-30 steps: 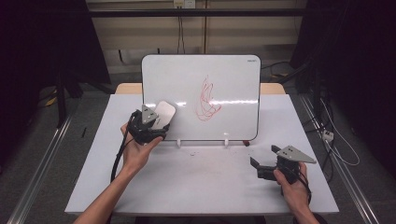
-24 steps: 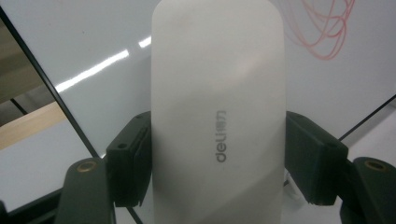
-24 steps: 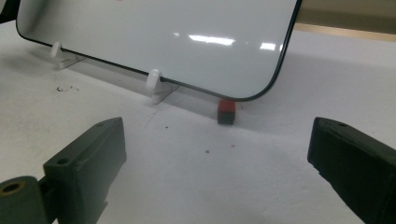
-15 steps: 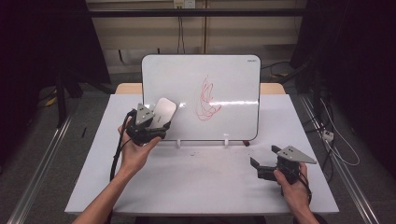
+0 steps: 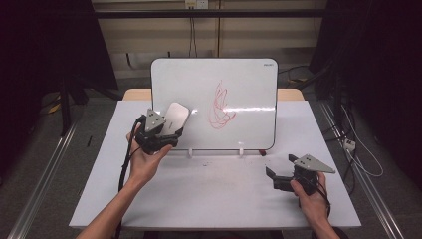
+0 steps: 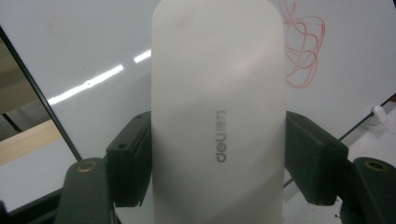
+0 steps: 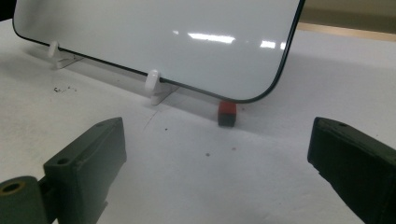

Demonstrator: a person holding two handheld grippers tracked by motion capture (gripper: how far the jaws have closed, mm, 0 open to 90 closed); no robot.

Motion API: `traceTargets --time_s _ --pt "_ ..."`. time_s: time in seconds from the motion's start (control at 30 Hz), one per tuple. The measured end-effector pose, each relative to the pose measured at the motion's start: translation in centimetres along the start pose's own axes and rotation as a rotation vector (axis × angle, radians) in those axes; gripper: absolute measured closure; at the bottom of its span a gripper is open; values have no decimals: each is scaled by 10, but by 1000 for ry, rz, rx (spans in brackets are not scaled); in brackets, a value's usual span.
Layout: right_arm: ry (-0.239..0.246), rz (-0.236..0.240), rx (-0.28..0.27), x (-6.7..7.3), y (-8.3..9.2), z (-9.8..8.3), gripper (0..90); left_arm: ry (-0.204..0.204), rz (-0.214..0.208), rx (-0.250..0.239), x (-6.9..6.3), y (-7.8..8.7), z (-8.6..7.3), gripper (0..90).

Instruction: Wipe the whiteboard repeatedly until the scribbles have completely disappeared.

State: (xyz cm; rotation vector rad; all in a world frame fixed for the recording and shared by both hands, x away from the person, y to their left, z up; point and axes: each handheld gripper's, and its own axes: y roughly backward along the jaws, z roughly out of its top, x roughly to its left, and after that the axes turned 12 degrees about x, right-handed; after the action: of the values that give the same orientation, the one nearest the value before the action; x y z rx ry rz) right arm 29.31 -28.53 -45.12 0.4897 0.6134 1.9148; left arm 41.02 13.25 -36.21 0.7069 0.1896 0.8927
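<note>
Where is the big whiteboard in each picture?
High view: the whiteboard stands upright in the middle, at the far side of the table.
Left gripper view: it is the background, behind the held white eraser.
Right gripper view: it runs across the top.
Shared landmark: the white clip foot under its bottom edge.
</note>
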Motion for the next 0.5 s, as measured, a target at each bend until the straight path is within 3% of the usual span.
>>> traceTargets --time_s 0.1,0.5 --pt "3 -2 -3 -1 0 0 42 5 1 -8 0 1 6 311" --pt "10 17 -7 0 -1 2 43 -47 5 -36 -11 -1 49 311"
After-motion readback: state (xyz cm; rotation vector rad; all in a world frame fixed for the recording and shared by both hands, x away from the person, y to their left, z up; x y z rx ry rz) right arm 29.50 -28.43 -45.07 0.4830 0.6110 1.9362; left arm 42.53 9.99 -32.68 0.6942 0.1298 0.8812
